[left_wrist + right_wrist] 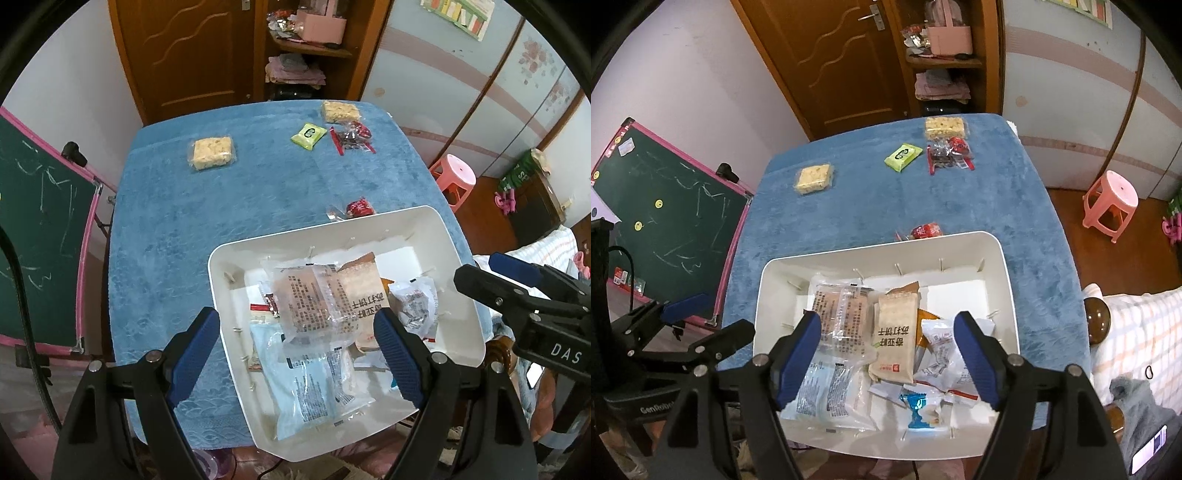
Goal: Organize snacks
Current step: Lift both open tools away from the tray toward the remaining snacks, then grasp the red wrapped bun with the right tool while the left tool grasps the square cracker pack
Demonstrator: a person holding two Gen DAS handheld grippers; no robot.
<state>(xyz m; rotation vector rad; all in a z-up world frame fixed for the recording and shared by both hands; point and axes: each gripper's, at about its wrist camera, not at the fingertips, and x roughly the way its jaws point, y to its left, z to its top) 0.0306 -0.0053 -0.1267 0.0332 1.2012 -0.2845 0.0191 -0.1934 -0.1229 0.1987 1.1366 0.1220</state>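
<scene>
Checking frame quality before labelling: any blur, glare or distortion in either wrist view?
Left wrist view: strong fisheye bending, dark vignette corners; glare on the clear plastic snack wrappers in the white plastic bin; the text is soft. Right wrist view: same curvature on the blue towel-covered table; warm dim light, the beige cracker packet is readable, and the wooden door is slightly soft.

The blue-towelled surface carries a white bin, two rice-crisp packets, a green packet, and red-wrapped candies.
</scene>
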